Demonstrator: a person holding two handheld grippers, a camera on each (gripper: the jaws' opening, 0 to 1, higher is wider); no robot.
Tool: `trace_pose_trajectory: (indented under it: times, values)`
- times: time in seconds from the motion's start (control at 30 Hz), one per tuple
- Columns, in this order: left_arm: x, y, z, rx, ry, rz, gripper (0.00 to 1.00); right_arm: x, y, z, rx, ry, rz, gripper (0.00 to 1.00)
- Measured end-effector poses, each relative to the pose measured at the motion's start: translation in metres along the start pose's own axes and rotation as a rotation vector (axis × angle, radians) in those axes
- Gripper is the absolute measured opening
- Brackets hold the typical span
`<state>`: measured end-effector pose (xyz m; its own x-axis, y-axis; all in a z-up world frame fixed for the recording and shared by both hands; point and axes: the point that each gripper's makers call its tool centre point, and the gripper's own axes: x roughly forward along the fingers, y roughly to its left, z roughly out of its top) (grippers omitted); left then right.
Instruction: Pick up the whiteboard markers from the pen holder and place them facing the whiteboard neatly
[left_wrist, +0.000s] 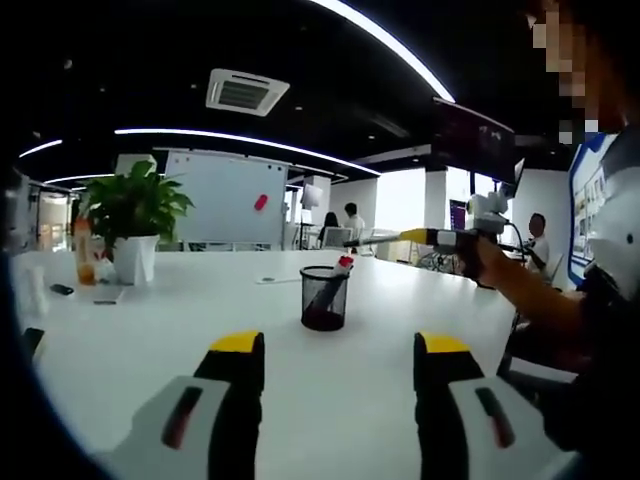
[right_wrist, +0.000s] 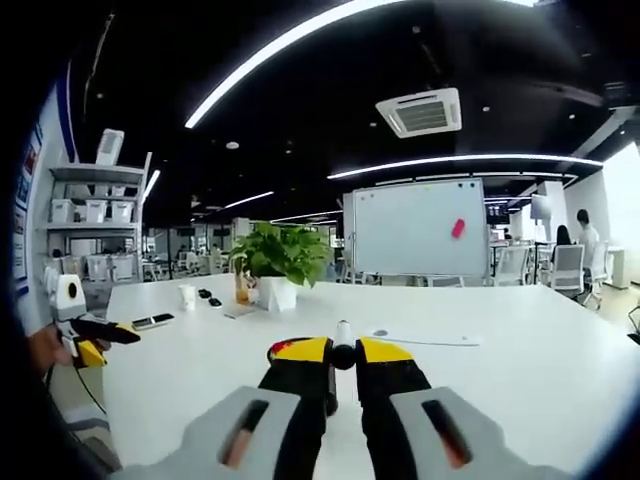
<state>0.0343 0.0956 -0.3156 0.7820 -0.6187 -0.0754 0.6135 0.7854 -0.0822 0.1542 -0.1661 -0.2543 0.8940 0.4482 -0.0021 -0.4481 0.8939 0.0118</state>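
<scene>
In the left gripper view, a black mesh pen holder (left_wrist: 324, 298) stands at frame centre on the smooth white table (left_wrist: 150, 330), 1 marker (left_wrist: 340, 268) leaning inside; a potted plant (left_wrist: 132, 218) and the whiteboard (left_wrist: 228, 197) sit upper left. The left gripper (left_wrist: 340, 350) stands apart, empty. The right gripper (right_wrist: 343, 352) is clamped on a marker (right_wrist: 343, 357).
</scene>
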Motion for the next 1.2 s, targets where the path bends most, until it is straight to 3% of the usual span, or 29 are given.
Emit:
trace_pose_trajectory:
  times: [0.43, 0.8, 1.2]
  values:
    - [-0.001, 0.001, 0.004, -0.005, -0.012, -0.005, 0.61, -0.006, -0.011, -0.006, -0.047, 0.022, -0.061, 0.13]
    - [-0.005, 0.017, -0.004, -0.055, -0.008, 0.026, 0.61, -0.013, -0.025, -0.015, -0.032, 0.043, -0.108, 0.13]
    - [0.003, 0.018, -0.004, -0.050, 0.003, 0.013, 0.61, -0.017, -0.040, -0.029, -0.012, 0.064, -0.137, 0.13]
